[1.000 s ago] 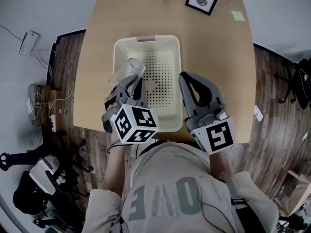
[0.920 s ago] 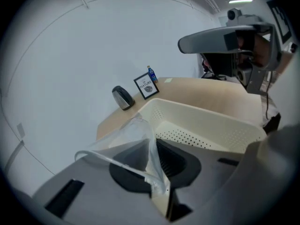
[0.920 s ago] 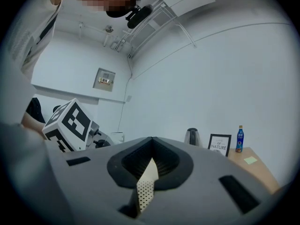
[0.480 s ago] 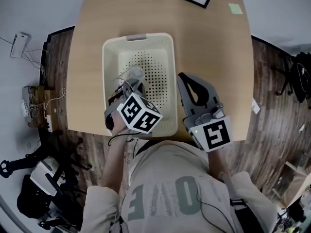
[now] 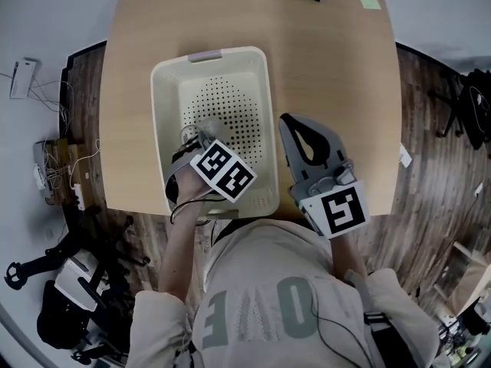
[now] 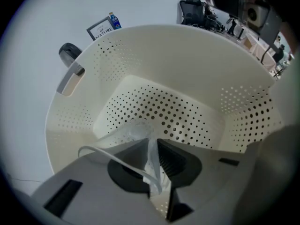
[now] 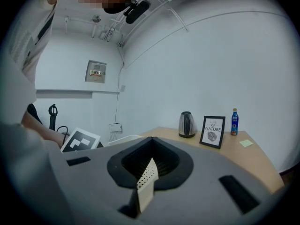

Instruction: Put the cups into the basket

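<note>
A cream perforated basket (image 5: 257, 90) stands on the wooden table (image 5: 330, 75). My left gripper (image 5: 199, 138) is down inside the basket, at its near-left part, shut on a clear plastic cup (image 5: 207, 126). In the left gripper view the cup (image 6: 124, 134) lies tilted just above the basket's dotted floor (image 6: 187, 116), its thin wall pinched at the left gripper (image 6: 153, 144). My right gripper (image 5: 290, 125) hovers just outside the basket's right rim, jaws together and holding nothing. In the right gripper view a sliver of perforated basket wall shows through the slit of the right gripper (image 7: 151, 161).
At the table's far edge stand a framed picture (image 7: 213, 131), a kettle (image 7: 186, 124) and a blue bottle (image 7: 234, 122), with a green sticky note (image 5: 368, 0) nearby. The basket has a handle (image 6: 70, 81) on its far rim. The table's near edge is under my arms.
My left gripper has gone down from above the basket's left rim into the basket, carrying the cup. The right gripper has stayed beside the basket.
</note>
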`<action>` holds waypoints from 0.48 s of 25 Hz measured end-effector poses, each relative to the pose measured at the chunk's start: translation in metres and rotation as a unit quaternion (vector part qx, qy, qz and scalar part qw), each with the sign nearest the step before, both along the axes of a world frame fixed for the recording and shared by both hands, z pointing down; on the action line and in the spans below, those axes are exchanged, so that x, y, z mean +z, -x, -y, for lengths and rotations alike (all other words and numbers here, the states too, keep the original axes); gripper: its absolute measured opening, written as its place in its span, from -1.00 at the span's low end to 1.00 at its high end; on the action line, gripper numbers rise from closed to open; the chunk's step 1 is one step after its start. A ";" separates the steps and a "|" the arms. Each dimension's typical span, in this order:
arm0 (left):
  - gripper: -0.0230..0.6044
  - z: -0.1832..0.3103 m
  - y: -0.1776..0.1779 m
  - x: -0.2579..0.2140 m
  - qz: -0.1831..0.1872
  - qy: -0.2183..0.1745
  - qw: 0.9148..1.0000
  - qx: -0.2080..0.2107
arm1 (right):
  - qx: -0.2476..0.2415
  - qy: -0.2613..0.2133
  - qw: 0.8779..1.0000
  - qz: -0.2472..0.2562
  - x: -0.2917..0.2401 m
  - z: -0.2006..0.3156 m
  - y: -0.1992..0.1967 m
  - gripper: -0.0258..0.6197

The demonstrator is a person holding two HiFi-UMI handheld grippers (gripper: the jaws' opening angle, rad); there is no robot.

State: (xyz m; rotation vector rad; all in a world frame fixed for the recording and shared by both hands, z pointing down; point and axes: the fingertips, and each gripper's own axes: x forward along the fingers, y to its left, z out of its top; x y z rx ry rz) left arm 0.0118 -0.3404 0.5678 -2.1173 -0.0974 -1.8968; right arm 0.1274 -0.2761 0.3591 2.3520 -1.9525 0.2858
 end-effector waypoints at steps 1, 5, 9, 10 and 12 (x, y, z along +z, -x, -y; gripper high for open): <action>-0.74 -0.001 0.001 0.003 0.009 0.000 1.000 0.006 | -0.001 0.000 1.000 0.000 0.000 0.001 0.001 -0.92; -0.75 0.001 -0.006 0.004 0.013 -0.029 0.999 0.027 | -0.006 -0.002 1.000 0.004 0.000 0.003 0.002 -0.92; -0.75 0.000 -0.009 0.006 0.023 -0.040 0.998 0.033 | -0.012 -0.004 1.000 0.009 0.000 0.004 0.007 -0.92; -0.75 0.000 -0.010 0.006 0.021 -0.043 0.998 0.032 | -0.014 -0.004 1.000 0.010 0.000 0.004 0.007 -0.92; -0.75 0.000 -0.012 0.004 0.010 -0.052 0.998 0.030 | -0.014 -0.005 1.000 0.012 -0.001 0.004 0.007 -0.92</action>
